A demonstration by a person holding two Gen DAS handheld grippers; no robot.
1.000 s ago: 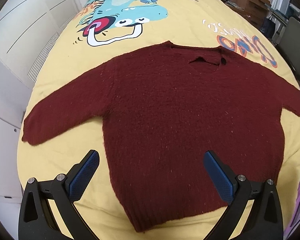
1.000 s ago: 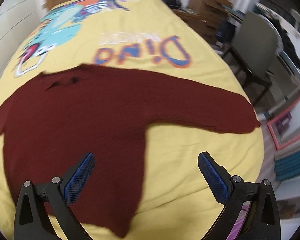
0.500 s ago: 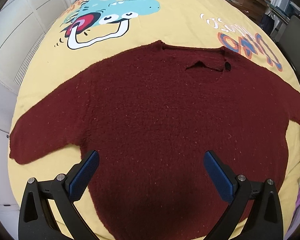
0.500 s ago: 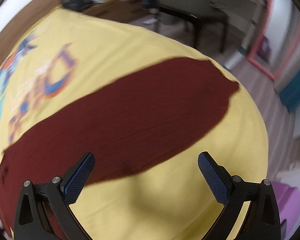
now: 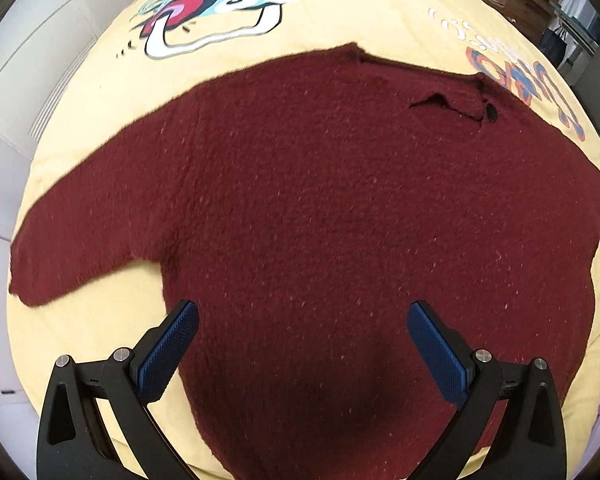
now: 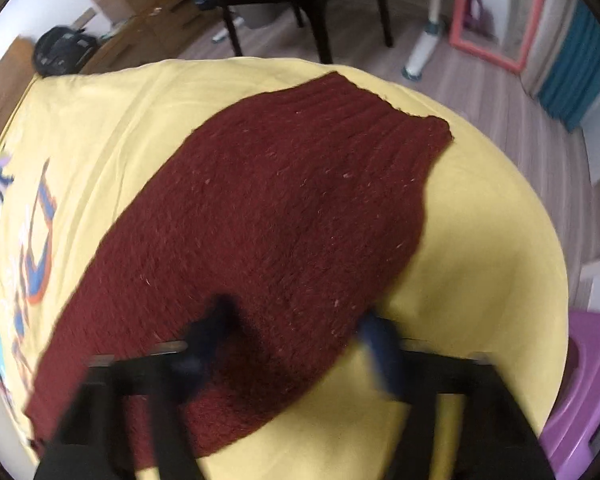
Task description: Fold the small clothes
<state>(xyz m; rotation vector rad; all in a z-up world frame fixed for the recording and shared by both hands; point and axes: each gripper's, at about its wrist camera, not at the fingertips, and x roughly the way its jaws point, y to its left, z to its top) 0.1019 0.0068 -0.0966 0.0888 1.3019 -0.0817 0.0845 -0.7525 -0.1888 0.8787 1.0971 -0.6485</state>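
A dark red knit sweater (image 5: 320, 208) lies flat on a yellow bedspread (image 5: 340, 24), sleeves spread out. My left gripper (image 5: 300, 320) is open and hovers over the sweater's lower body, its blue pads (image 5: 168, 348) wide apart. In the right wrist view the sweater's right sleeve (image 6: 280, 220) lies diagonally, its ribbed cuff (image 6: 384, 116) toward the bed's edge. My right gripper (image 6: 296, 332) is low over the sleeve. Its fingers are motion-blurred and closer together than before, astride the sleeve's width. Whether they grip the knit is unclear.
The bedspread has a cartoon dinosaur print (image 5: 228, 4) and lettering (image 5: 516, 76). White cabinets (image 5: 40, 60) stand left of the bed. A dark chair (image 6: 300, 4), a pink-framed mirror (image 6: 492, 12), a purple stool (image 6: 588, 384) and wooden floor lie past the bed's right edge.
My right gripper swung right and dropped onto the sleeve, and its fingers are narrowing. My left gripper moved forward and lower over the sweater's body, still open.
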